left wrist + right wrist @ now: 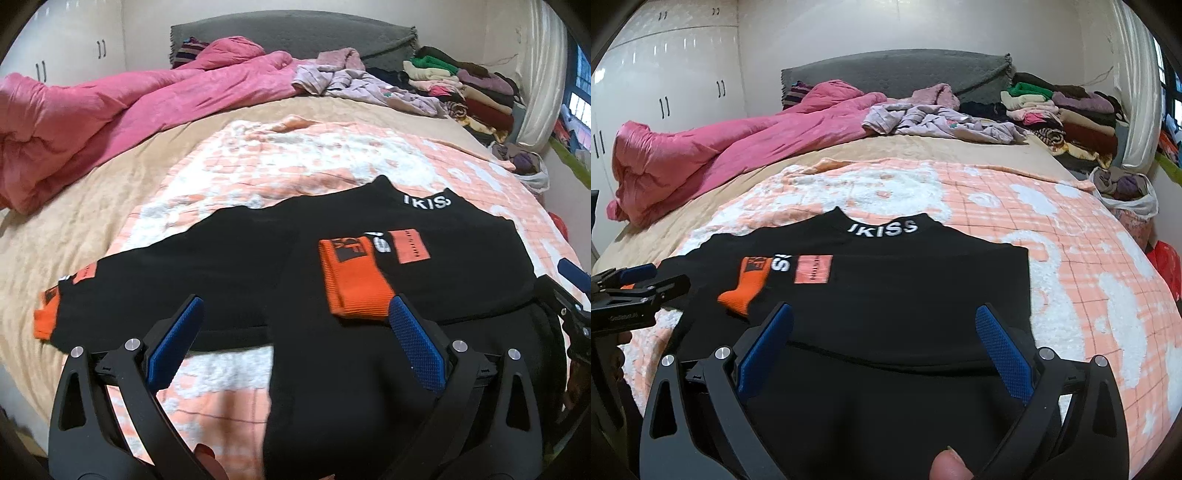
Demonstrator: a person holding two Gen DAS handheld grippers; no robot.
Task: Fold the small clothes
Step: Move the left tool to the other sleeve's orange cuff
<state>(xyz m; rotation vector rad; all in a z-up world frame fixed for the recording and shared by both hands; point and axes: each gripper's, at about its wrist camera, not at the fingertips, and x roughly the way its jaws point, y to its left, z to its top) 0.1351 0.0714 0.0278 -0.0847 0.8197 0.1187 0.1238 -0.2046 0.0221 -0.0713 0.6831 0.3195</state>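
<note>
Just below my two grippers lies the black top [332, 369], flat on the bed and face down or up I cannot tell, its collar lettering pointing away from me. My left gripper [295, 314] hangs over it with its blue pads spread wide, holding nothing; my right gripper [884, 321] is likewise released, fingers apart above the black cloth. One sleeve is folded in across the chest, so its orange cuff [352, 284] rests on the body beside a salmon patch [410, 246].

Under the top is a peach-and-white quilted blanket [1071, 295], spread over a tan bedsheet [92, 206]. Farther back a pink duvet [701, 155] is heaped along the left side, and a crumpled lilac garment [942, 122] lies near the grey headboard [897, 74]. A stack of folded clothes [1071, 110] rises in the far right corner, with a bag of clothes [1126, 188] just beside the bed's right edge. White wardrobe doors [665, 74] fill the left wall.

The left wrist view alone shows the other sleeve [147, 269] stretched out leftward, ending in a second orange cuff [46, 317] — the right wrist view hides that end behind my left gripper's frame. The right wrist view alone shows the top's straight right edge [1027, 288] against the blanket, and the collar lettering in full.
</note>
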